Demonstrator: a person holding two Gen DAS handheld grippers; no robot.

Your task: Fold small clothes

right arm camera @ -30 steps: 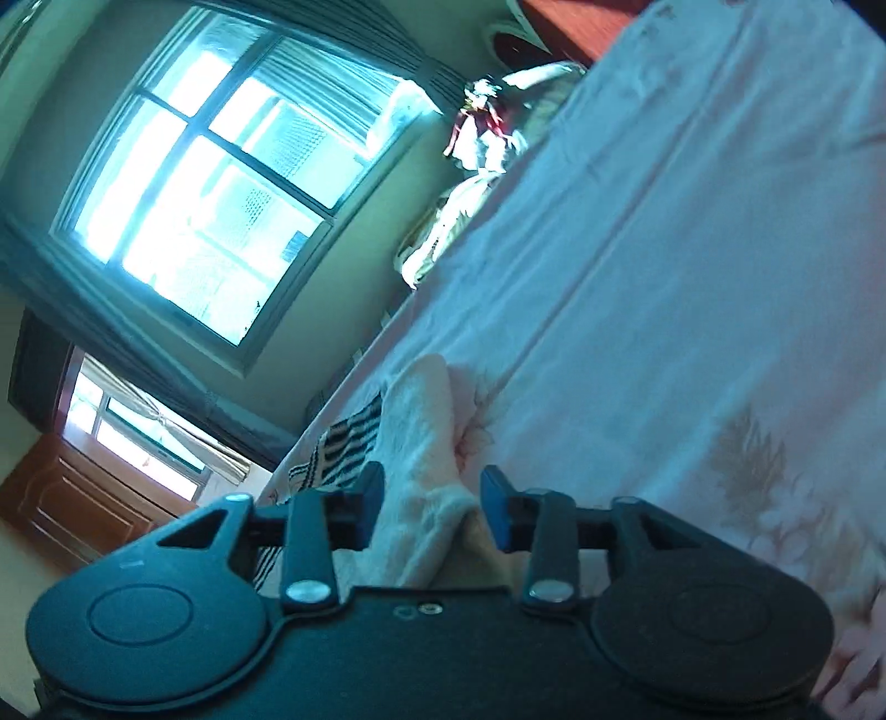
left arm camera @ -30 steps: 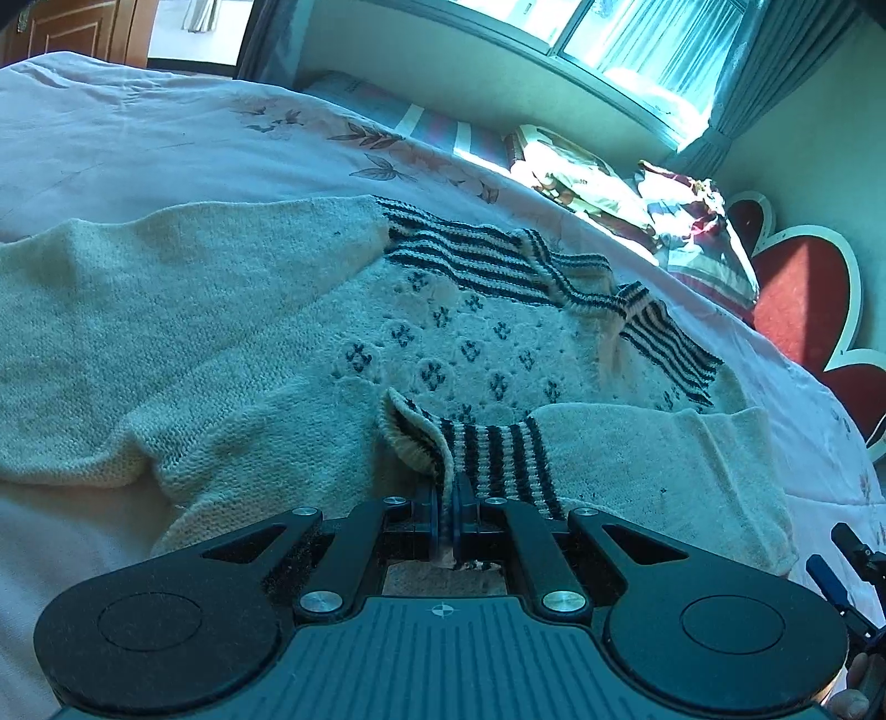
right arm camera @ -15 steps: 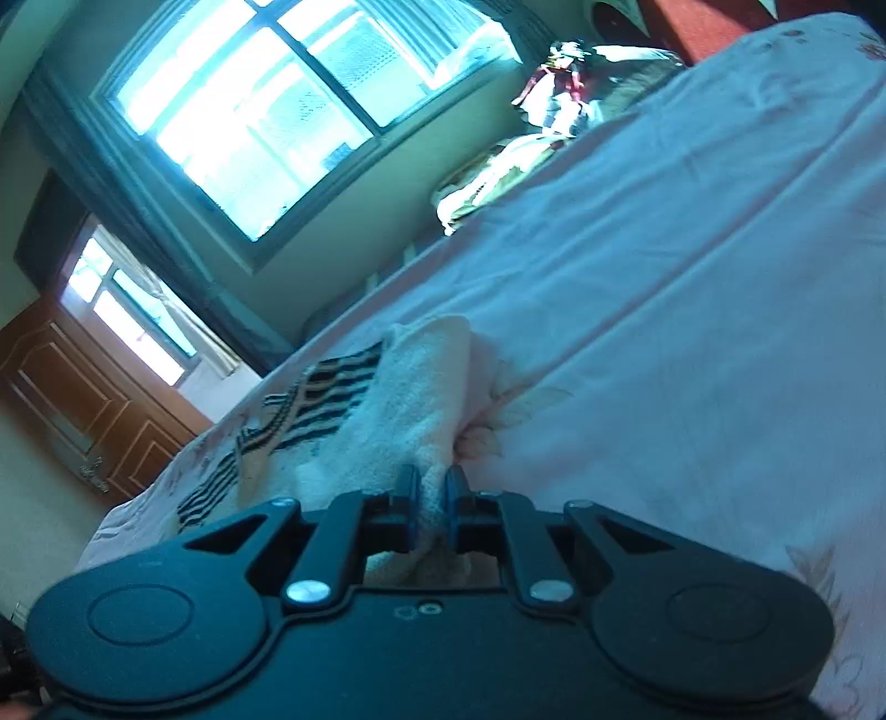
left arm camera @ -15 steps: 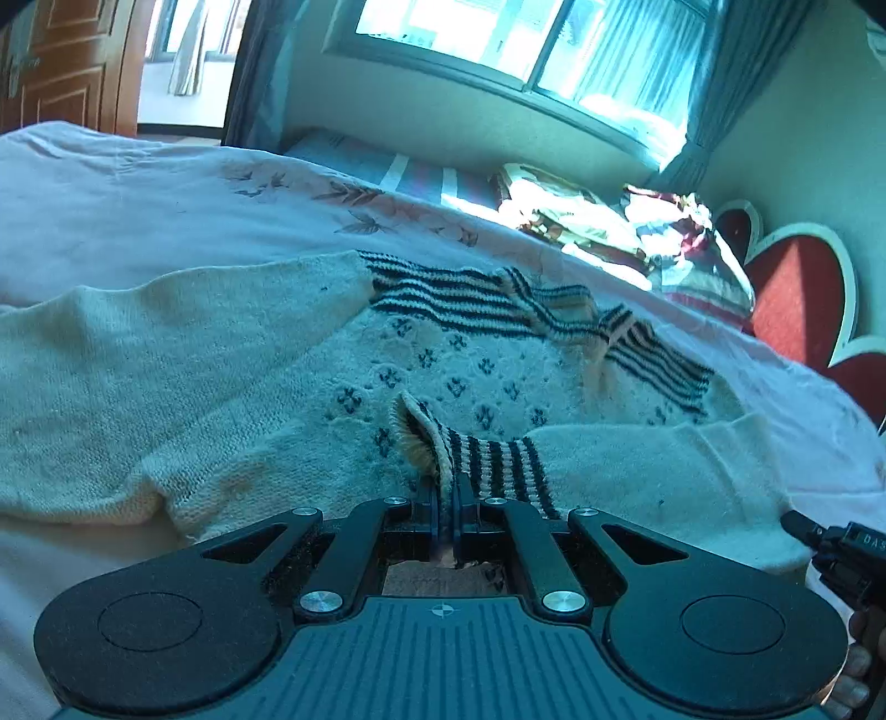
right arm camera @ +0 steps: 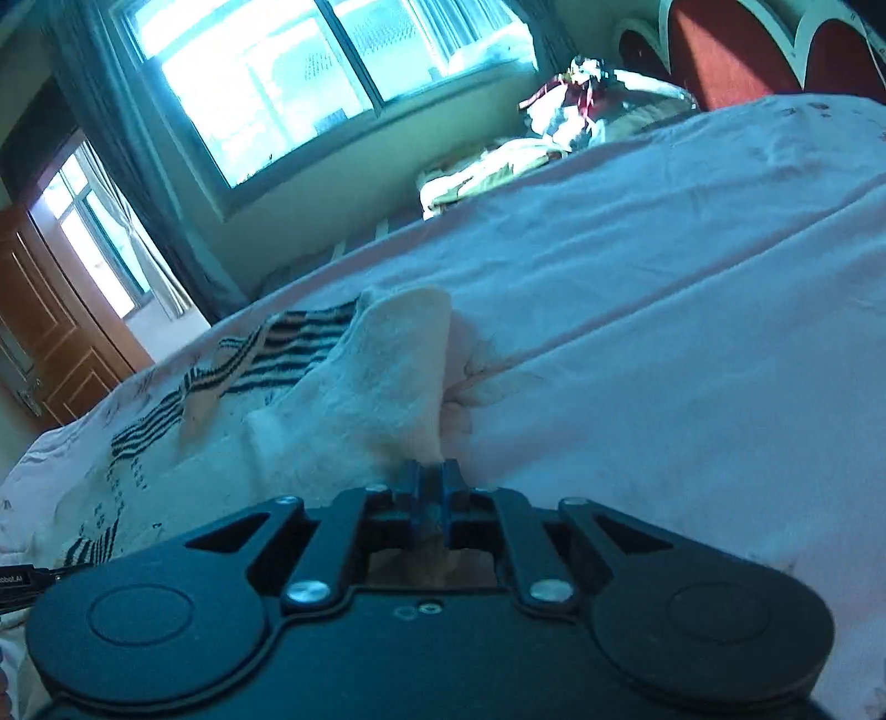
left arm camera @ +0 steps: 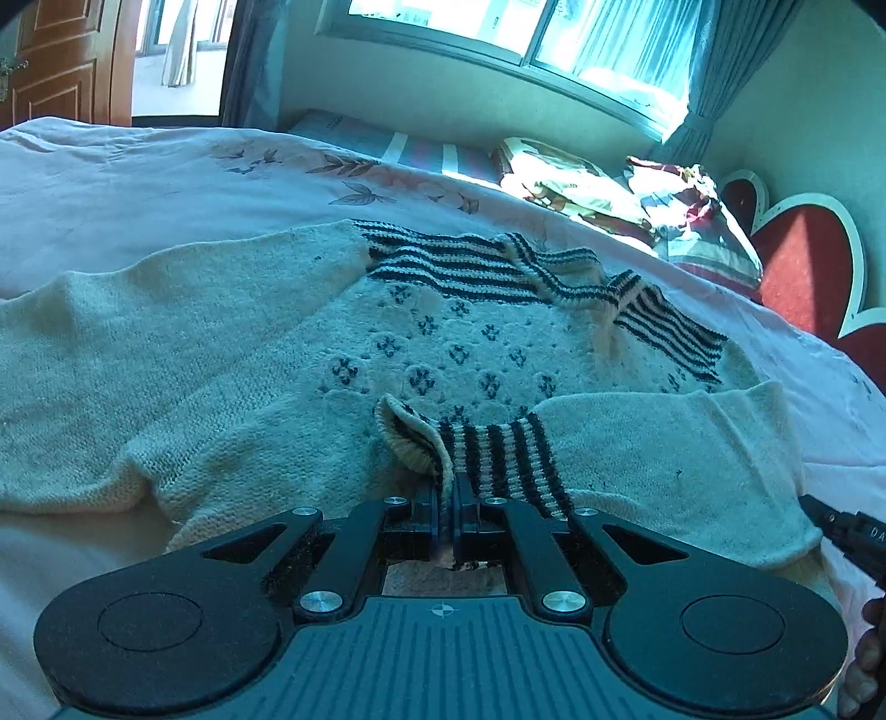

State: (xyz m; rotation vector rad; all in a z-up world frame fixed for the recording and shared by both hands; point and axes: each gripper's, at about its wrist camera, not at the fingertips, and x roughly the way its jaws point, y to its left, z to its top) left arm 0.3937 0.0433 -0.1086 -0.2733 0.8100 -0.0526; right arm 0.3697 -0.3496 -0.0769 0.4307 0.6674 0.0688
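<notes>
While the cream sweater [left arm camera: 310, 354] lies spread face up across the pink bedspread [left arm camera: 138, 183], its right sleeve is folded in over the chest so the striped cuff [left arm camera: 498, 459] sits near the middle of the body. From the left wrist view, the left hand-held gripper [left arm camera: 447, 498] at six o'clock has its jaws pinched tight on the edge of that cuff, which stands up slightly between the pads. At four o'clock in the same view the tip of the right hand-held gripper [left arm camera: 841, 531] shows at the sweater's outer edge, with fingers [left arm camera: 869, 653] of the person's hand below it. From the right wrist view, the right hand-held gripper [right arm camera: 430, 487] has just been closing and its jaws now stand narrow, clamped on the plain cream fold of the sleeve [right arm camera: 387, 387], which rises toward twelve o'clock. Striped shoulder bands [right arm camera: 266, 354] run off toward ten o'clock. Pillows [left arm camera: 637, 199] lie by the red headboard [left arm camera: 803, 266] at two o'clock, under the window [left arm camera: 498, 27]; a wooden door [left arm camera: 55, 61] stands at eleven o'clock.
</notes>
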